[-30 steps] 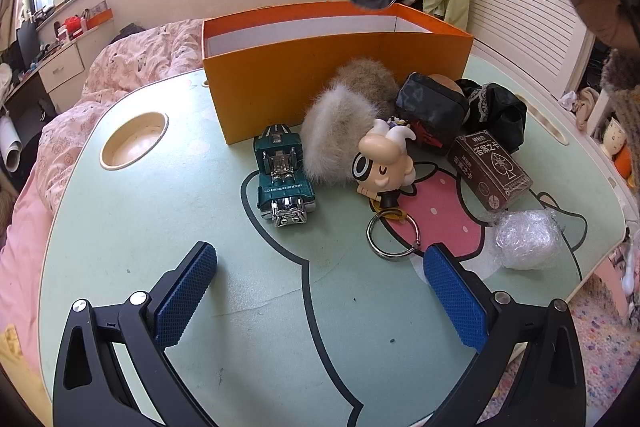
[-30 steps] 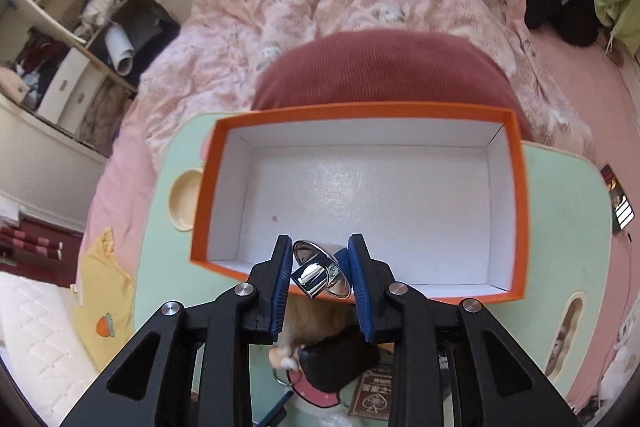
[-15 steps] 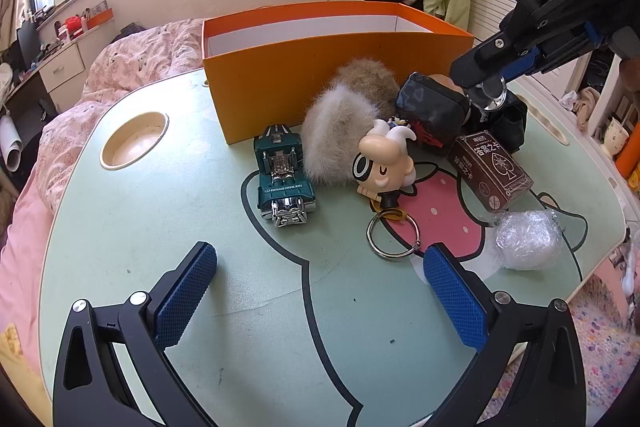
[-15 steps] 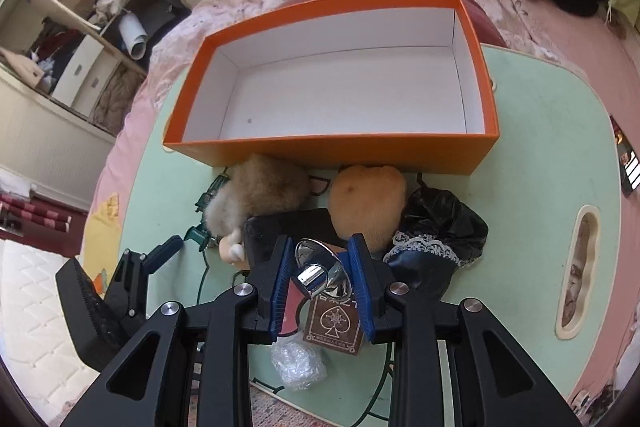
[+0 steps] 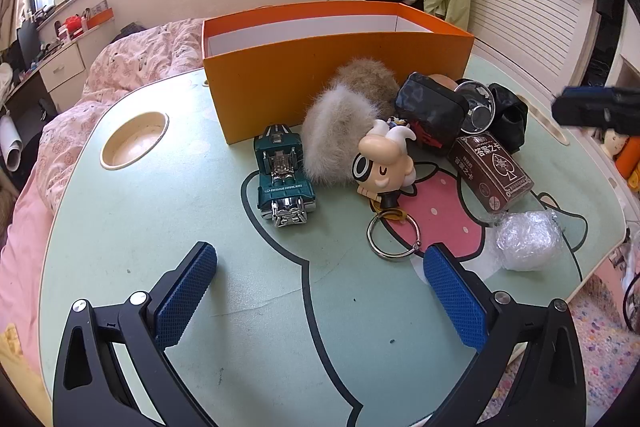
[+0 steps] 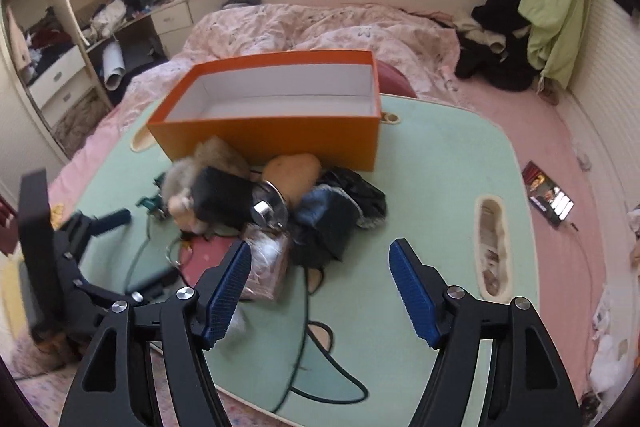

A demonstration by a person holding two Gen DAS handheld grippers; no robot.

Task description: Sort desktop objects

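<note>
Box looks empty (far corner hidden), so nothing sorted yet. Toys heaped beside it. Left gripper wide, empty; right gripper opening, nothing between.

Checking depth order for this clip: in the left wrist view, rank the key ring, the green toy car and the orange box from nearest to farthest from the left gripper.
From the left gripper:
1. Key ring, just ahead of the right-hand finger.
2. Green toy car, farther up the table, slightly left of centre.
3. Orange box, at the back, behind the pile.
</note>
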